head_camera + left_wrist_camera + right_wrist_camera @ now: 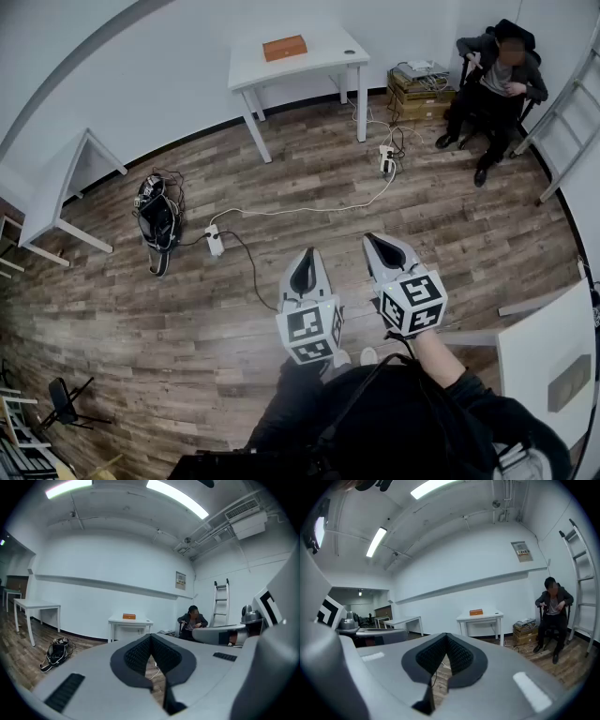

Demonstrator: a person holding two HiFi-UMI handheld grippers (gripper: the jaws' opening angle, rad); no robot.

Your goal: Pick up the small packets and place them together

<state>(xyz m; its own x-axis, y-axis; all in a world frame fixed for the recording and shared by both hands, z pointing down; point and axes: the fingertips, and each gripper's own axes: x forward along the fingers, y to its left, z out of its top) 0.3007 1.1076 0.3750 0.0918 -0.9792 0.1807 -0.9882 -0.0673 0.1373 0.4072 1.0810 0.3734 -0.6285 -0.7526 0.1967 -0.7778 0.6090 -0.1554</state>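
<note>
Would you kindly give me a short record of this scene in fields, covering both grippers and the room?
left gripper: jaws shut, nothing between them
right gripper: jaws shut, nothing between them
position: both side by side above the wooden floor
white table: orange box on top
small packets: none visible in any view
also present: seated person, ladder, black bag on the floor
</note>
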